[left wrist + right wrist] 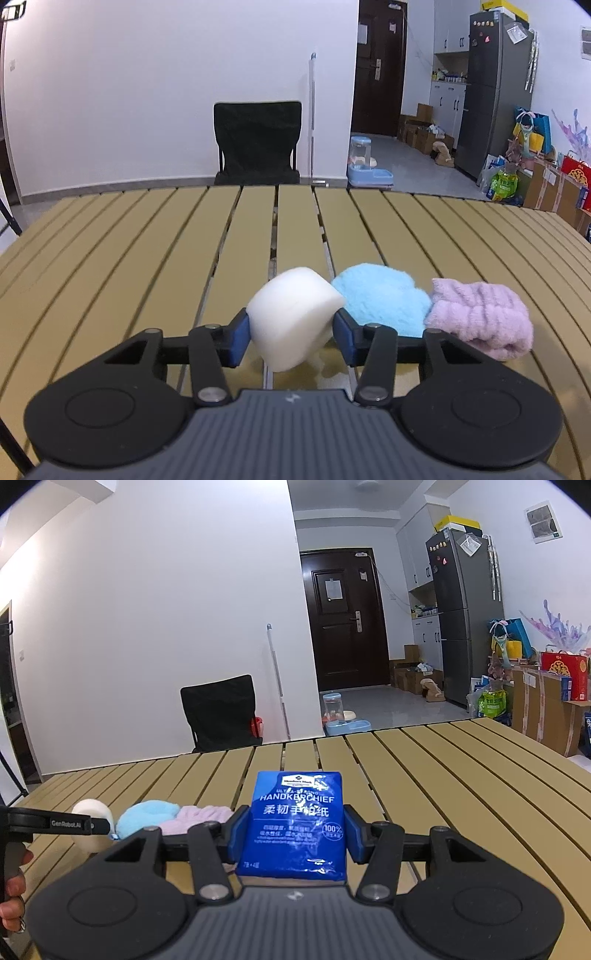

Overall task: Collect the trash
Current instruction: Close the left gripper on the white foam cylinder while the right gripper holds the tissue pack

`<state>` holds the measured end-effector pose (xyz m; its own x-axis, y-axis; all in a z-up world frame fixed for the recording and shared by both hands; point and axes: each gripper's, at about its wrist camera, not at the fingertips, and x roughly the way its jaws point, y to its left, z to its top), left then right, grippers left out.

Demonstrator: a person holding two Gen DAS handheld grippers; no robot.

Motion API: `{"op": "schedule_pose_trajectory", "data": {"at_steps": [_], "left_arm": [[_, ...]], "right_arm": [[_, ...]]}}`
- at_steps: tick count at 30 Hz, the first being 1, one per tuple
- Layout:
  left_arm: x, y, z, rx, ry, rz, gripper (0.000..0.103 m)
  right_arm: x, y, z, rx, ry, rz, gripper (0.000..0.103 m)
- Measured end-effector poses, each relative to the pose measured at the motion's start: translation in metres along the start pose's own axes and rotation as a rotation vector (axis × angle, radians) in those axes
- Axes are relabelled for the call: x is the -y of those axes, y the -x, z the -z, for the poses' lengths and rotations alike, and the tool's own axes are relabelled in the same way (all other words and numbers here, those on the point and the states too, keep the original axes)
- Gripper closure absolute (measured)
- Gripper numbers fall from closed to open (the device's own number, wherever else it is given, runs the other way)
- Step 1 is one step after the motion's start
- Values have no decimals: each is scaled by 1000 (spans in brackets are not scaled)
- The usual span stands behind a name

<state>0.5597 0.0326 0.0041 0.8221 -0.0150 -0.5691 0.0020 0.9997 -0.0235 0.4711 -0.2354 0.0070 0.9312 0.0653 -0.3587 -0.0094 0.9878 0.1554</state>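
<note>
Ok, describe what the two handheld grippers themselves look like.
Both match: the left gripper and right gripper have blue finger pads on black linkage arms with silver pivot pins, two round black discs, and a ribbed grey body. The left one's side reads "GenRobot.AI". No cables or sleeves visible.

Left gripper (pixel 291 334) shows blue pads (pixel 240 338) on black linkage arms, silver pivot screws, round black discs either side, ribbed grey body with a small logo; right gripper (pixel 295 834) matches it; "GenRobot.AI" printed on a finger; bare-skinned hand (pixel 13 890) wears a ring.
</note>
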Motion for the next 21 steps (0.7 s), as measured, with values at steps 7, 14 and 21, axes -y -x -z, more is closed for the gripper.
{"op": "schedule_pose_trajectory", "data": {"at_steps": [7, 14, 21], "left_arm": [[11, 41, 0, 53, -35, -16, 55], [24, 88, 11, 96, -81, -16, 55], [31, 137, 23, 128, -82, 4, 55]], "right_arm": [[2, 20, -5, 0, 3, -25, 52], [2, 47, -7, 3, -1, -43, 52], [3, 84, -10, 19, -4, -53, 52]]}}
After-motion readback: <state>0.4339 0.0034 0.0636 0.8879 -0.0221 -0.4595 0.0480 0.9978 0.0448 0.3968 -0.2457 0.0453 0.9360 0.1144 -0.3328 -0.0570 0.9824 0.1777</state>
